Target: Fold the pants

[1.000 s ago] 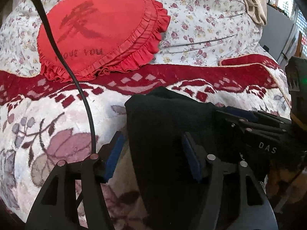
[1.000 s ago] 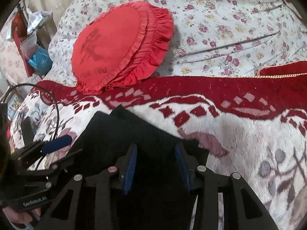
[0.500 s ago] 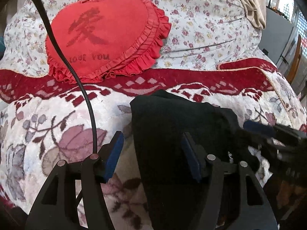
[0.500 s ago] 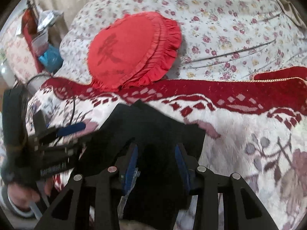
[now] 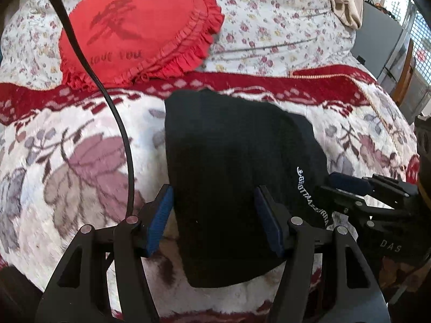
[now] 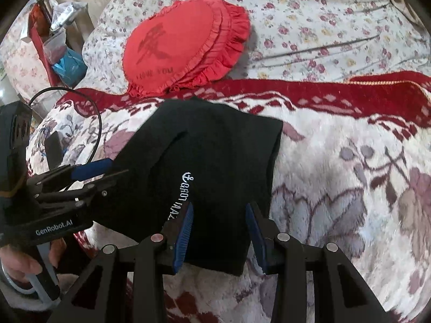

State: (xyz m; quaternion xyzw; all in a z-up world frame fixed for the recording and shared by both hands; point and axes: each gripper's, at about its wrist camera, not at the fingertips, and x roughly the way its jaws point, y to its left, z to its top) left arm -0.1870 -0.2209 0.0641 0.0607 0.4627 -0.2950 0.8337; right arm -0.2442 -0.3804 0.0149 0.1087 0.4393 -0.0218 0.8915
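The black pants lie folded into a compact block on the floral blanket, with white lettering on the near side; they also show in the right wrist view. My left gripper is open, its blue pads standing either side of the block's near left part. My right gripper is open over the block's near right edge. Each gripper shows in the other's view, the right one at the pants' right side, the left one at their left side. Neither holds cloth.
A red heart-shaped frilled cushion lies behind the pants on a flowered quilt. A black cable hangs left of the pants. The red-and-cream blanket spreads to the right. Bedside clutter stands far left.
Both grippers have drawn back toward the near edge of the bed and away from the pants. The folded block now lies flat with its lettering showing.
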